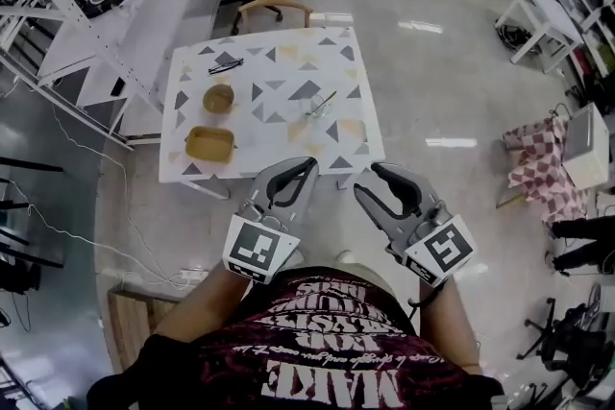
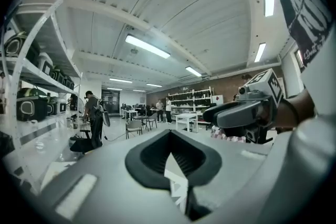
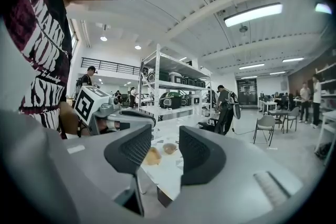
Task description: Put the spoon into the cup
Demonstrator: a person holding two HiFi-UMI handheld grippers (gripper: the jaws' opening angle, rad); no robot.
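Note:
A thin pale spoon (image 1: 323,102) lies on the right half of the white triangle-patterned table (image 1: 279,134). A round brown cup (image 1: 218,98) stands on the left half, and it shows again past the right jaws (image 3: 169,148). Both grippers hang in the air in front of the table's near edge, well short of spoon and cup. My left gripper (image 1: 309,164) (image 2: 170,134) is shut and empty, its tips meeting. My right gripper (image 1: 370,170) (image 3: 165,136) is open by a narrow gap, with nothing in it.
A rectangular tan dish (image 1: 209,143) (image 3: 153,156) sits near the cup, and a small black item (image 1: 226,65) lies at the table's far left. A wooden chair (image 1: 273,12) stands behind the table. Metal shelving (image 1: 67,5) runs along the left. People stand in the far room.

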